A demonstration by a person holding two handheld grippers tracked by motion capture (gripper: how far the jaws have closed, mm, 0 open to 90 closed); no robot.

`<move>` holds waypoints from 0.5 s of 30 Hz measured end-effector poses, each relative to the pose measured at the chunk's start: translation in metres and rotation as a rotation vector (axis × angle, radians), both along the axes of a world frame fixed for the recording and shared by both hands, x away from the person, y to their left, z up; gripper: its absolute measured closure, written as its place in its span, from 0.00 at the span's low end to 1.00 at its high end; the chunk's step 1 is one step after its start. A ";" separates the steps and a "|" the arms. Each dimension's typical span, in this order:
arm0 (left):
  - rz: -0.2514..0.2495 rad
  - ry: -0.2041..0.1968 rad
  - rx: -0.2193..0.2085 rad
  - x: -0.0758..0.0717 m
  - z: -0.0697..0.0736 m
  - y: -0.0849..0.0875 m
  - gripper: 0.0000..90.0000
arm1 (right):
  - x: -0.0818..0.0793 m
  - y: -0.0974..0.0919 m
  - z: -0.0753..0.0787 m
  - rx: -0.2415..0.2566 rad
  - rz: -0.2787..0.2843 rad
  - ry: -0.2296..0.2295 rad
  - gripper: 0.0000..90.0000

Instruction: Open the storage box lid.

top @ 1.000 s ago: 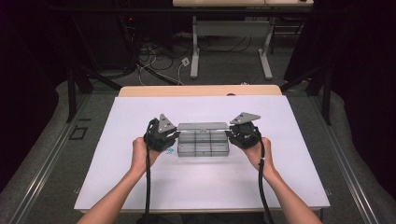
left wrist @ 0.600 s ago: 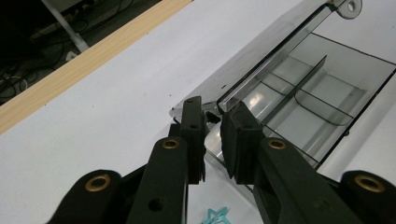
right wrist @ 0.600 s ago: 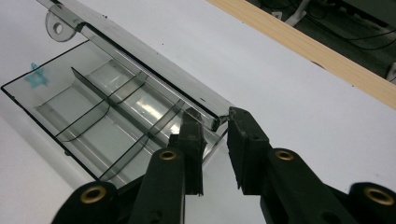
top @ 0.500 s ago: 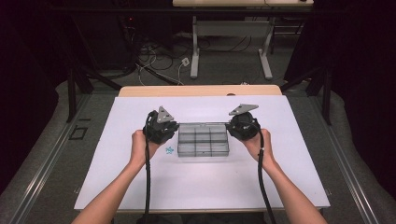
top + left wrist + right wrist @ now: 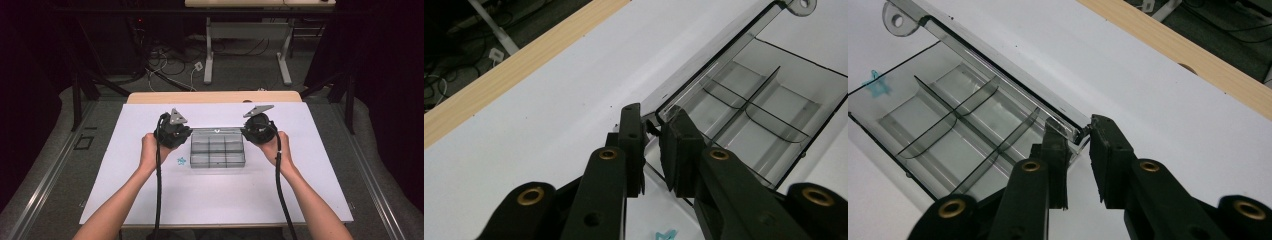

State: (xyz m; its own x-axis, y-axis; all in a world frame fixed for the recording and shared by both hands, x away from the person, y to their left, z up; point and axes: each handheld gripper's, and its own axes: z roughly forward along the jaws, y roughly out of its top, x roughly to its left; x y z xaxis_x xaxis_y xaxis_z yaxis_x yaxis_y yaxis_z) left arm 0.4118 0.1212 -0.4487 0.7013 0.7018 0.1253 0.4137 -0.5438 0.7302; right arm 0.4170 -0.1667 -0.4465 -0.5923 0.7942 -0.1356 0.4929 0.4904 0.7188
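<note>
The compartment box (image 5: 217, 152) sits mid-table (image 5: 150, 200), left claw (image 5: 192, 134) and right claw (image 5: 243, 131) at its far corners.

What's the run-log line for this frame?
action: opening lid | left gripper: shut on lid corner | right gripper: shut on lid corner | compartment box: on white table, compartments look empty

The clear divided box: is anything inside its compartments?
The clear divided box looks empty: both gripper views show bare compartments and white table through the floor. The compartments nearest each gripper are partly covered by the left gripper and right gripper.
</note>
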 end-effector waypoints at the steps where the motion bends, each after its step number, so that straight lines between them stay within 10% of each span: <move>1: 0.003 0.006 0.003 0.002 0.001 0.000 0.89 | 0.001 0.000 0.001 -0.010 0.000 0.006 0.86; 15: 0.003 0.094 0.008 0.022 0.002 -0.001 0.87 | 0.017 0.000 0.002 -0.015 0.004 0.061 0.86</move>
State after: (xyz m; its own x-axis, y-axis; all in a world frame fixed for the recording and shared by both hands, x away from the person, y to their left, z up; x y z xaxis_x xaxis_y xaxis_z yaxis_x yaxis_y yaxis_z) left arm 0.4337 0.1199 -0.4470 0.7079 0.7034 0.0643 0.4820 -0.5477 0.6839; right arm 0.4339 -0.1662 -0.4445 -0.6029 0.7900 -0.1113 0.5337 0.5030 0.6798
